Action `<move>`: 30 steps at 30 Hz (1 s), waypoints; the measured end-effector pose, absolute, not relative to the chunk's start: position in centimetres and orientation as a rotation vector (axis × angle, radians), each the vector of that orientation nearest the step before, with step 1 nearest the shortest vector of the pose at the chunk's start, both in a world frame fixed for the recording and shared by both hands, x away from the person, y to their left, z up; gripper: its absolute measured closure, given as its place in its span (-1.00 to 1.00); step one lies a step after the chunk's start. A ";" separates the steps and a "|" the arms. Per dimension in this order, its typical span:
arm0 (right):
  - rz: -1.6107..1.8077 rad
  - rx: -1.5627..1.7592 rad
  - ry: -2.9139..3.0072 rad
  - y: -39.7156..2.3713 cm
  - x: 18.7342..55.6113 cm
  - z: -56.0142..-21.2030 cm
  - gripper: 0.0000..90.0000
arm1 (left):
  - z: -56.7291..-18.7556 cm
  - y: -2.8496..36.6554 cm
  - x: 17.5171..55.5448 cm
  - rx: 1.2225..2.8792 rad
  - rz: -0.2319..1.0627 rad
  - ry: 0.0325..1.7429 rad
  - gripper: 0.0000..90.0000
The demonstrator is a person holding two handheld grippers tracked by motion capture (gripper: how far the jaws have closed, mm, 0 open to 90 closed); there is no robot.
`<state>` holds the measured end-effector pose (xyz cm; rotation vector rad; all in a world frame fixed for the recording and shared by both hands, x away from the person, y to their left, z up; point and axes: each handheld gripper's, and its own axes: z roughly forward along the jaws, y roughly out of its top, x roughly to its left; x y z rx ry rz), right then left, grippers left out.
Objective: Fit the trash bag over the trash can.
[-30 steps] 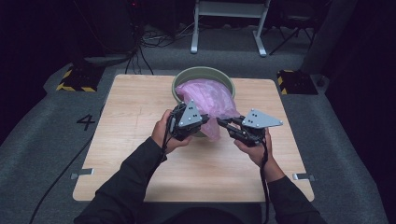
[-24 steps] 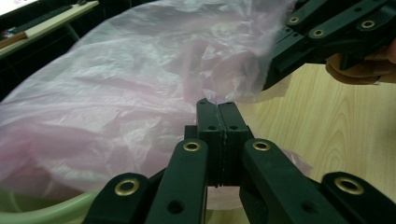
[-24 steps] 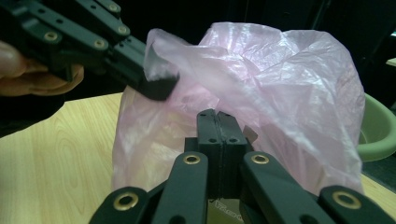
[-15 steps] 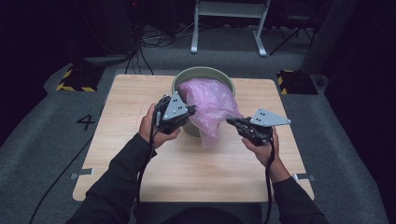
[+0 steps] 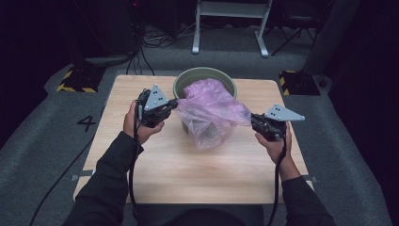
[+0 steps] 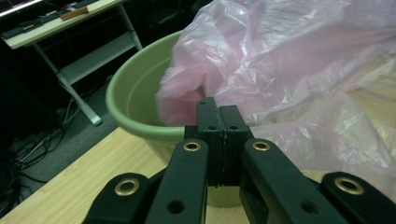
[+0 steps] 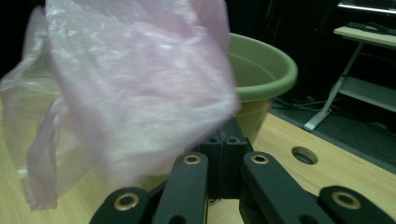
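Both the left gripper and right gripper, jaws clamped on opposite edges, stretch a flimsy, featherlight, slippery pink plastic bag above a green basin.

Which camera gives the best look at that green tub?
The high view: the green tub shows its round rim, half draped by the pink bag. The left gripper view catches its near wall; the right gripper view, one side.
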<state>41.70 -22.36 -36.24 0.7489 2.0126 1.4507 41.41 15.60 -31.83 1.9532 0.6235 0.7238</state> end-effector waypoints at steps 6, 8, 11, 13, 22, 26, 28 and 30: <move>1.417 0.802 1.973 -23.6 42.8 -35.9 1.00 | -32.1 16.6 41.8 1.958 0.755 0.662 0.99; 1.408 0.820 1.968 -23.9 43.3 -35.9 1.00 | -32.4 16.9 42.1 1.958 0.750 0.677 0.99; 1.392 0.841 1.960 -24.3 44.0 -35.9 1.00 | -32.9 17.3 42.4 1.961 0.745 0.696 0.99; 1.394 0.868 1.960 -24.7 44.5 -35.9 1.00 | -33.1 17.6 42.6 1.962 0.746 0.705 0.99; 1.372 0.953 1.940 -25.9 46.1 -36.6 1.00 | -34.1 18.9 42.8 1.957 0.737 0.744 0.99; 1.341 0.965 1.937 -26.1 46.5 -36.9 1.00 | -34.6 19.6 43.0 1.959 0.740 0.767 0.99; 1.325 0.975 1.937 -26.3 46.8 -37.1 1.00 | -35.0 19.9 43.1 1.955 0.731 0.787 0.99; 1.316 0.996 1.924 -26.6 47.1 -37.3 1.00 | -35.3 20.1 43.3 1.958 0.727 0.797 0.99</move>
